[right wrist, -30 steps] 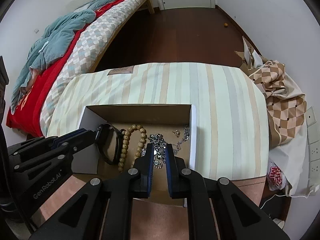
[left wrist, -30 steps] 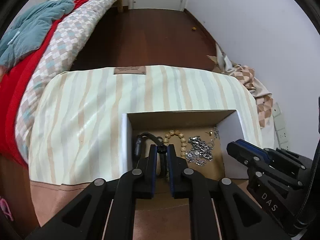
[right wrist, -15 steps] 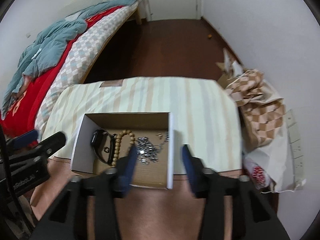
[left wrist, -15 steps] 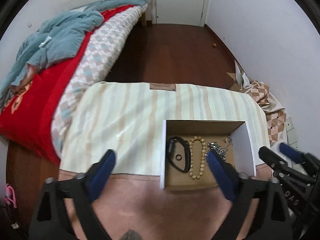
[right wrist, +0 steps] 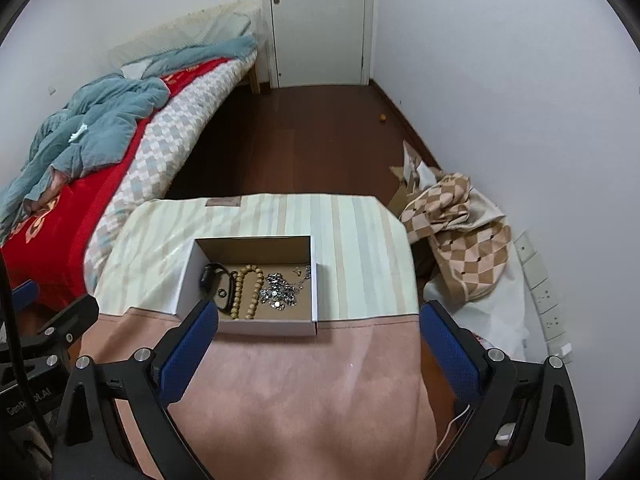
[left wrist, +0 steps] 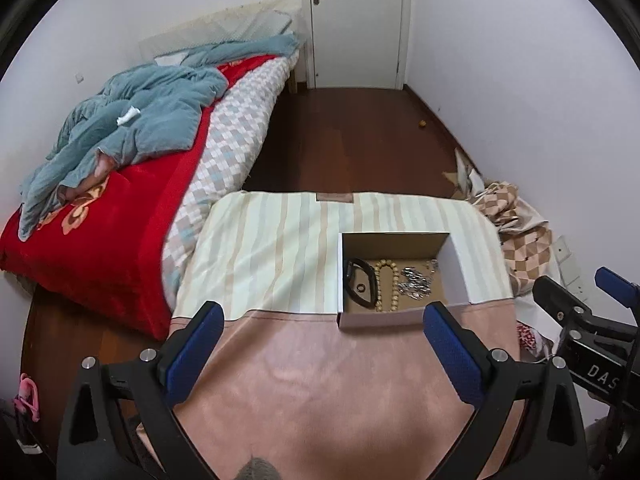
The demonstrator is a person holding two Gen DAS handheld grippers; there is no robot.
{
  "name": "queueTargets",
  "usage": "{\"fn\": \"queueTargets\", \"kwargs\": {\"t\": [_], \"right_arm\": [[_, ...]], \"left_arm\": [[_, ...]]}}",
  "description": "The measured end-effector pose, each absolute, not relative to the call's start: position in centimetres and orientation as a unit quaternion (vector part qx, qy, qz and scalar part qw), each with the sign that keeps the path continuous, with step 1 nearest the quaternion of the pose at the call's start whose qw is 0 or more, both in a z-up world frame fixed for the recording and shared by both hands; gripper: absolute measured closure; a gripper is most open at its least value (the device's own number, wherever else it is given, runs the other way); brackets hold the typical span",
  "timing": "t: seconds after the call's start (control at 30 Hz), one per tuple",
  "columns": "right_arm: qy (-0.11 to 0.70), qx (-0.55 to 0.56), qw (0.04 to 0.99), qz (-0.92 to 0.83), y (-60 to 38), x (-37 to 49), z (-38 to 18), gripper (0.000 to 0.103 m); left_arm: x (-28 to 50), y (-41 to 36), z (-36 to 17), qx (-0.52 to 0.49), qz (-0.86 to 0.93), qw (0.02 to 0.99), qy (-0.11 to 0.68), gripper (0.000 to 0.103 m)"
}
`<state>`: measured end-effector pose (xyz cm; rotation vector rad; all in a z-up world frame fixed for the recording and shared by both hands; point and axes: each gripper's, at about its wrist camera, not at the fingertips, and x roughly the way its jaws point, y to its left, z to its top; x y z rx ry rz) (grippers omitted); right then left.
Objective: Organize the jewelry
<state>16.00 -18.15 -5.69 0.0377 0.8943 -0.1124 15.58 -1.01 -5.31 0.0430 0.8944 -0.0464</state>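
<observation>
Jewelry box (right wrist: pixel 256 326) near cloth seam, left gripper (left wrist: pixel 320 316) spread empty, right gripper (right wrist: pixel 318 314) just widened, seemingly clear.

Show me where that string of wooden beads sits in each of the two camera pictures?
Left wrist view: wooden beads right of centre, mid-box, between black band and silver chain.
Right wrist view: wooden beads left of centre, same spot in the box.
Shared landmark: the cardboard box.
</observation>
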Motion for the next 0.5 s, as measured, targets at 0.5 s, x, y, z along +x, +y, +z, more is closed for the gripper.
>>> {"fn": "queueTargets", "kwargs": {"t": [0.5], "right_arm": [[0.345, 0.003, 0.937, -0.052, -16.4, 3.9, 4.8, 0.000]], "left_arm": [[6.5, 0.7, 2.3, 0.008, -0.005, 0.927, 0.376, 0.001]]}}
